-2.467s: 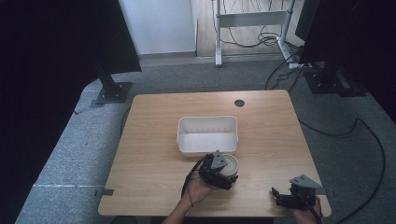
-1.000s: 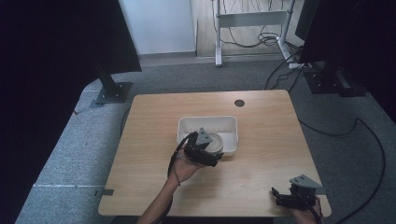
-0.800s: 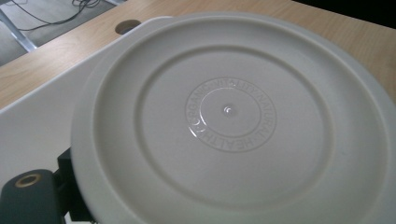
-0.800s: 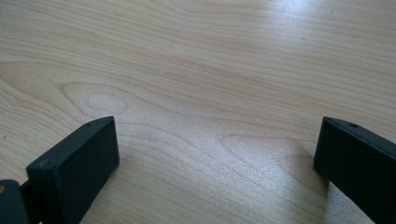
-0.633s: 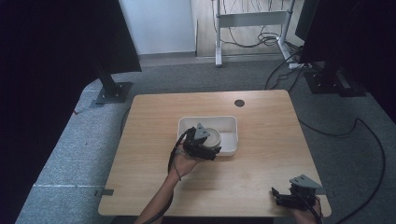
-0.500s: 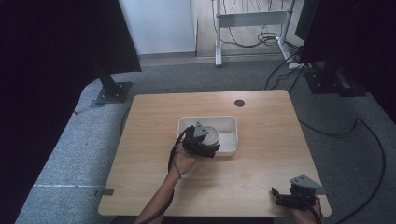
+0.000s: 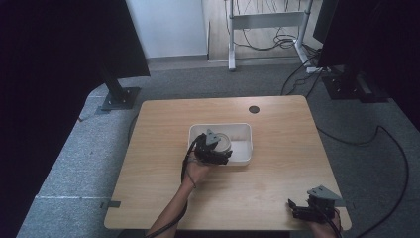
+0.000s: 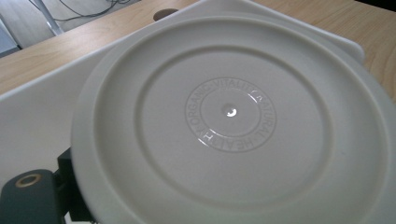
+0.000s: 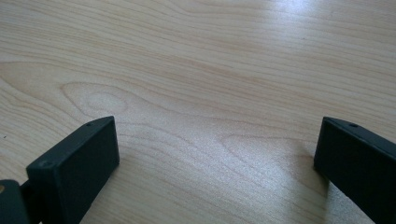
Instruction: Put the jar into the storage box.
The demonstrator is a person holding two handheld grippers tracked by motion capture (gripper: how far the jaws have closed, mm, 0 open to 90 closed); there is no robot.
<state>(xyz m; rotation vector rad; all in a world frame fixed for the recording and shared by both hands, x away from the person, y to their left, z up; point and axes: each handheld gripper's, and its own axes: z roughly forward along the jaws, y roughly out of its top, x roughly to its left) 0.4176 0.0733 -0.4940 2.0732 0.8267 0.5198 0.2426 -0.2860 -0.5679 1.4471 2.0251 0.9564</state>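
Now that it has travelled from the table's (image 7: 163, 124) near edge, the left gripper (image 7: 214, 154) holds a round white dish (image 8: 233, 140) over the white tray (image 7: 245, 130), probably for placing; the right gripper (image 9: 217, 163) rests unclenched, empty.

table (image 7: 277, 148): pale wood with a clear wavy grain, smooth, low sheen; a dark round plug (image 7: 254, 109) is set in it beyond the tray.
tray (image 7: 242, 130): white plastic, smooth, matt, with rounded edges.
round lid (image 8: 233, 135): off-white plastic, satin, with moulded rings and raised lettering around its centre; it lies over the tray.
left gripper (image 7: 214, 153): black matt plastic body at the tray's near edge, grey plate on top.
right gripper (image 9: 215, 154): black matt jaws, hard-edged, faintly grainy, standing wide apart over the table.
floor around the table: grey carpet (image 7: 74, 173), rough and nubbly.
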